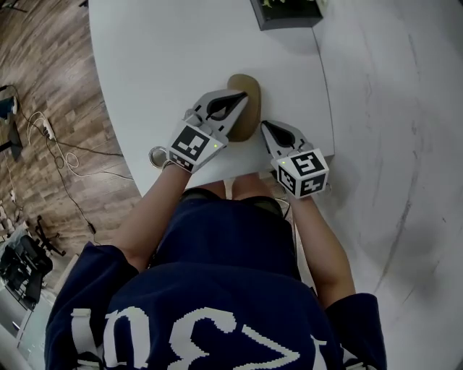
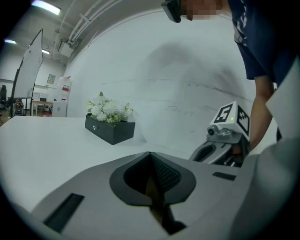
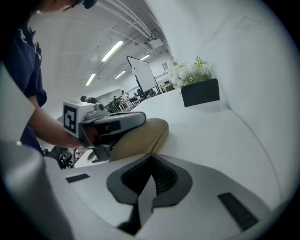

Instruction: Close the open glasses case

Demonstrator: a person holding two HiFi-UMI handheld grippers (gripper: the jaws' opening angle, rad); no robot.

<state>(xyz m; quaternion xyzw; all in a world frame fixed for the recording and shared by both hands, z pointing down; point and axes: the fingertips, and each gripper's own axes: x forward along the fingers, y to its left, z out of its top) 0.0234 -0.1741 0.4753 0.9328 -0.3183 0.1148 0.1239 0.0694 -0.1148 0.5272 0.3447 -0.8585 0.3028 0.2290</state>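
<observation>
the tan case [image 1: 249, 88] lies on the white desk [image 1: 166, 58], near its near edge and just in front of the person. in the right gripper view the case [image 3: 140, 136] shows its lid down, with only a thin seam along the side. the left tool [image 1: 242, 94] lies over the top of the case and seems to rest on it. its jaws are clenched together with nothing between them, and a bit of tan shows below them in the left gripper view. the right tool [image 1: 265, 125] is just right of the case, apart from it. its jaws are clenched too and hold nothing. far on the desk, by the white wall, stands a black box of white flowers [image 1: 286, 13]. to the left of the desk is a wooden floor [image 1: 43, 72] with cables.
</observation>
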